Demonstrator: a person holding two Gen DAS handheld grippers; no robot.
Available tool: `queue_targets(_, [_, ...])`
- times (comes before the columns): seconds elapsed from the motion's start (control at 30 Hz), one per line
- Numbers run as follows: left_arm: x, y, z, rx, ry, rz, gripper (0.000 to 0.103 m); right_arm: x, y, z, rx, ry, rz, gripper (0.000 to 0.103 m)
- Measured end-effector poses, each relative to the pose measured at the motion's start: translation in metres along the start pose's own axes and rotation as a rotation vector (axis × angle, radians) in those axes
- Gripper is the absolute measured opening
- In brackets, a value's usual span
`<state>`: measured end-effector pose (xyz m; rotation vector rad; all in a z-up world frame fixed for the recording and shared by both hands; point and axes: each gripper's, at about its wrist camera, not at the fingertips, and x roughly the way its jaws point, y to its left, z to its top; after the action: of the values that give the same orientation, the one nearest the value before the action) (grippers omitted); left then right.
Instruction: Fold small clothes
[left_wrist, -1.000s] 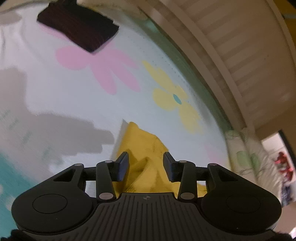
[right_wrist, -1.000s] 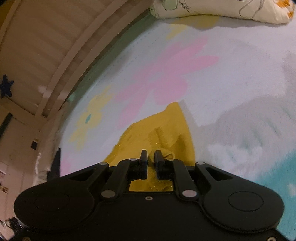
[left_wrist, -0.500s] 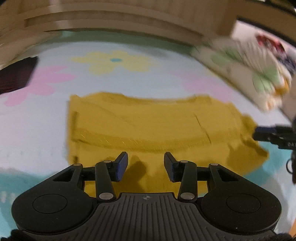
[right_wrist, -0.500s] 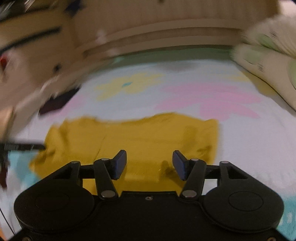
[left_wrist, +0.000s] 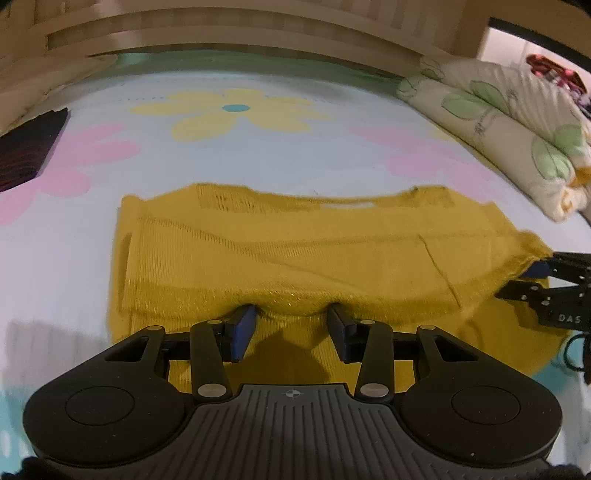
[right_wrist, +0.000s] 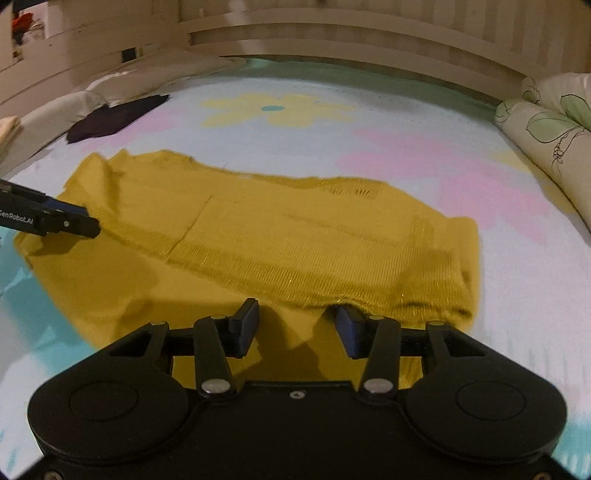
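A yellow knit garment (left_wrist: 295, 251) (right_wrist: 277, 236) lies spread on the flowered bed sheet, its upper layer folded over toward me. My left gripper (left_wrist: 291, 317) stands open at the near folded edge, left of centre, gripping nothing. My right gripper (right_wrist: 295, 314) hovers at the same edge further right. Its jaws are closing, with a wide gap and only the flat lower layer of the garment beneath them. Each gripper shows in the other's view: the right gripper (left_wrist: 532, 280) at the garment's right end, the left gripper (right_wrist: 74, 221) at its left end.
A dark folded cloth (left_wrist: 26, 147) (right_wrist: 114, 118) lies at the far left of the sheet. A leaf-printed pillow (left_wrist: 509, 122) (right_wrist: 546, 125) lines the right side. A slatted wooden bed frame (left_wrist: 258, 40) (right_wrist: 332, 37) runs along the back.
Both views have rolled from tilted to level. The right gripper, shut on bunched yellow fabric before, has let go and opened. The garment now lies spread flat with a fold.
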<state>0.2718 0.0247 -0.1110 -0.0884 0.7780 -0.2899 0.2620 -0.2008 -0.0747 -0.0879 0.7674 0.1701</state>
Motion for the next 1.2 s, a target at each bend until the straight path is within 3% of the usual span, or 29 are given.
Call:
queue_targets(0.27, [0.03, 0.032, 0.037, -0.156, -0.033, 0.012, 0.041, 0.035, -0.025, 0.041, 0.123, -0.017, -0.06, 0.054])
queue_targets(0.47, [0.04, 0.055, 0.061, -0.229, -0.085, 0.095, 0.041, 0.051, -0.053, 0.055, 0.267, -0.007, -0.087, 0.054])
queue_targets(0.57, [0.033, 0.065, 0.066, -0.279, -0.098, 0.101, 0.041, 0.046, -0.064, 0.055, 0.318, -0.021, -0.099, 0.054])
queue_targets(0.77, [0.02, 0.044, 0.063, -0.159, -0.07, 0.058, 0.042, 0.017, -0.091, 0.053, 0.407, -0.076, -0.083, 0.057])
queue_targets(0.97, [0.038, 0.004, 0.056, -0.022, 0.009, 0.012, 0.047, 0.019, -0.078, 0.053, 0.397, -0.03, 0.005, 0.062])
queue_targets(1.03, [0.048, -0.002, 0.057, -0.015, 0.013, 0.04, 0.055, 0.024, -0.064, 0.054, 0.348, -0.009, 0.017, 0.062])
queue_targets(1.2, [0.067, 0.008, 0.063, -0.104, -0.004, 0.069, 0.06, 0.038, -0.04, 0.053, 0.278, 0.038, 0.037, 0.062])
